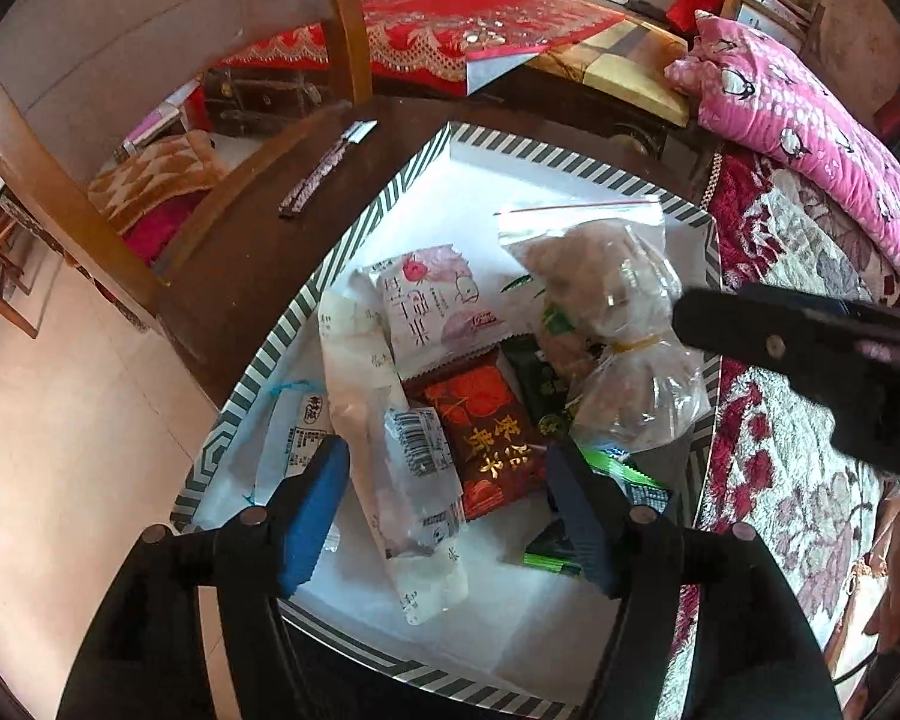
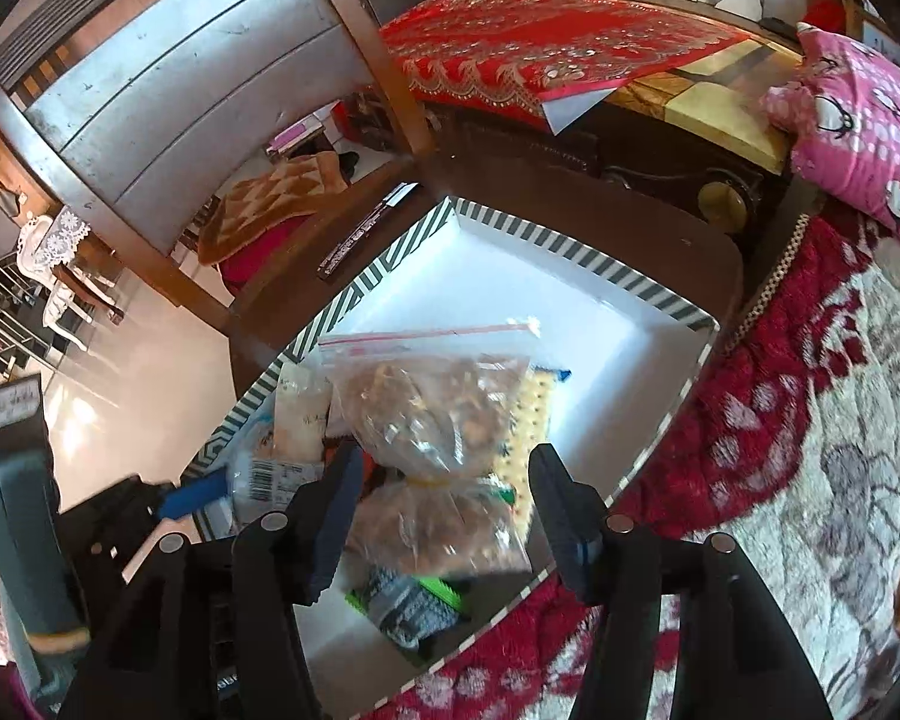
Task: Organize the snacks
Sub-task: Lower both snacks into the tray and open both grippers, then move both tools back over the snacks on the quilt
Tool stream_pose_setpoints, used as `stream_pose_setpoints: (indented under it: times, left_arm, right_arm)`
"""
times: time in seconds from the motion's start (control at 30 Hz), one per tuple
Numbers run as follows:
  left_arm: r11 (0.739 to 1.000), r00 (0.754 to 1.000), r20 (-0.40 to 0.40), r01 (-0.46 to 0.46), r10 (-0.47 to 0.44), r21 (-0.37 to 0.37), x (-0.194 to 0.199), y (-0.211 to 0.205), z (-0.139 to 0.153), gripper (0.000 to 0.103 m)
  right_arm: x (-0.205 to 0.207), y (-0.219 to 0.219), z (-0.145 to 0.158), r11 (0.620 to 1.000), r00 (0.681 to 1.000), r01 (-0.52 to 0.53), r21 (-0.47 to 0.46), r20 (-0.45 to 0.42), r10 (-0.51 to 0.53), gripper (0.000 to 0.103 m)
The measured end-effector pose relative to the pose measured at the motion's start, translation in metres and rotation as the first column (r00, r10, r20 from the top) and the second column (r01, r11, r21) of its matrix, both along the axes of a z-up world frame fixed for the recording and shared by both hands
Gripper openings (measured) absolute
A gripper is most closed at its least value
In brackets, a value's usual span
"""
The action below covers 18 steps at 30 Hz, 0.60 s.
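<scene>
A white box with a green-striped rim [image 1: 354,240] stands on a dark table and holds several snack packets. Among them are a red packet [image 1: 486,426], a pink-and-white packet [image 1: 432,306], a long white packet [image 1: 366,396] and green packets [image 1: 546,384]. A clear zip bag of brown snacks [image 1: 618,300], tied with a yellow band, lies at the box's right side. My left gripper [image 1: 444,510] hangs open over the white and red packets, touching neither. My right gripper [image 2: 450,516] stands open with the zip bag [image 2: 432,408] between its fingers, its pads off the bag.
The dark wooden table [image 1: 258,276] also carries a slim patterned stick-shaped item [image 1: 324,171] left of the box. A red floral blanket [image 1: 798,480] borders the box on the right, with a pink pillow [image 1: 810,120] behind. A wooden chair frame [image 1: 342,18] rises at the back.
</scene>
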<state>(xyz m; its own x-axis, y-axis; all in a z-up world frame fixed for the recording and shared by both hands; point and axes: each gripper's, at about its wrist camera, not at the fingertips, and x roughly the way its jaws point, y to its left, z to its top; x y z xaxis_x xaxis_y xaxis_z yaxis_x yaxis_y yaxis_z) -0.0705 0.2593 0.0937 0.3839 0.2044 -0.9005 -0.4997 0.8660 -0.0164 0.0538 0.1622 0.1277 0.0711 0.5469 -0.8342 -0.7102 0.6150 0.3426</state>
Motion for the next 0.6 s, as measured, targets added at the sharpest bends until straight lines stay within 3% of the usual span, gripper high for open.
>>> stream_pose_setpoints:
  times: [0.33, 0.6]
  left_arm:
    - [0.999, 0.999, 0.027, 0.031, -0.032, 0.027, 0.001, -0.024, 0.014, 0.074]
    - [0.991, 0.991, 0.029, 0.126, -0.127, 0.038, 0.017, -0.068, 0.018, 0.076]
  right_arm:
    - [-0.009, -0.052, 0.007, 0.998, 0.998, 0.059, 0.020, 0.013, -0.059, 0.063]
    - [-0.010, -0.107, -0.004, 0.989, 0.989, 0.146, 0.010, -0.007, -0.146, 0.065]
